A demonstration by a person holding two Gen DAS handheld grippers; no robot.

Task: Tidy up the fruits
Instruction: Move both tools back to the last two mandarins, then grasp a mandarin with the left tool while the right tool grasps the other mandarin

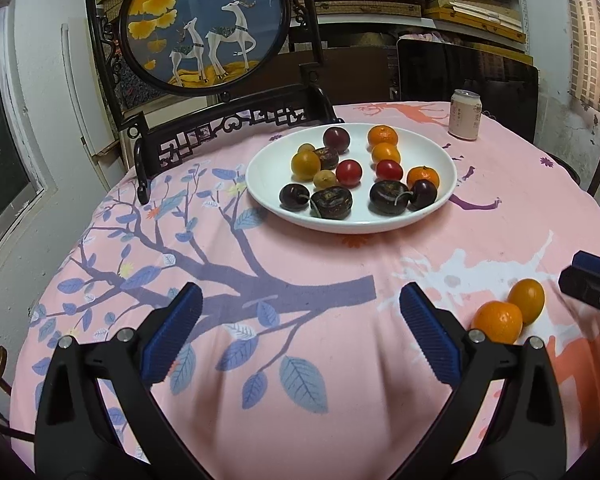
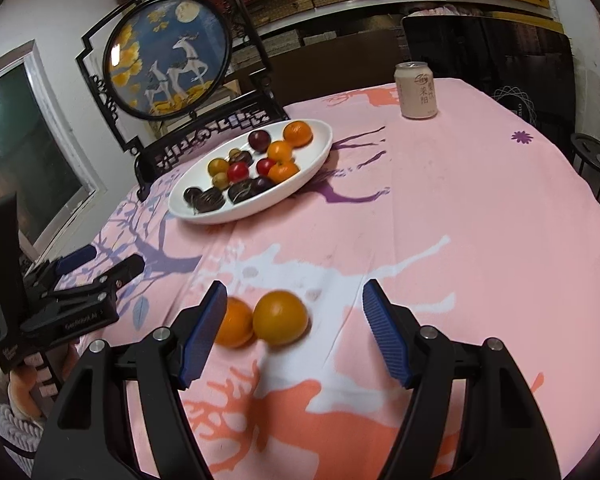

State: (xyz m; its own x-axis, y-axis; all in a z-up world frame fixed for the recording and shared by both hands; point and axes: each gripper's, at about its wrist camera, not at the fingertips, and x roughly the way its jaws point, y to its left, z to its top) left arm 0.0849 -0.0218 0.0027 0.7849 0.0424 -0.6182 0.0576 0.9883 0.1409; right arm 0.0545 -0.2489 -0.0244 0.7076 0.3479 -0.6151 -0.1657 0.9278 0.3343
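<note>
A white plate (image 1: 436, 216) (image 2: 316, 160) holds several fruits: oranges, red tomatoes, dark plums and dark flat fruits. Two loose oranges lie side by side on the pink tablecloth: one orange (image 1: 497, 321) (image 2: 236, 322) and a rounder one (image 1: 527, 300) (image 2: 280, 317). My right gripper (image 2: 294, 326) is open and hovers just before them, the rounder orange between its spread fingers, the other half behind the left finger (image 2: 204, 336). My left gripper (image 1: 300, 336) is open over bare cloth, left of the two oranges. The right gripper's tip (image 1: 592, 286) shows at the right edge.
A drink can (image 1: 465, 114) (image 2: 415, 90) stands at the far side of the round table. A dark carved stand with a round deer picture (image 1: 204, 24) (image 2: 168, 56) sits behind the plate. Chairs ring the table. The left gripper's body (image 2: 60, 292) is at the left.
</note>
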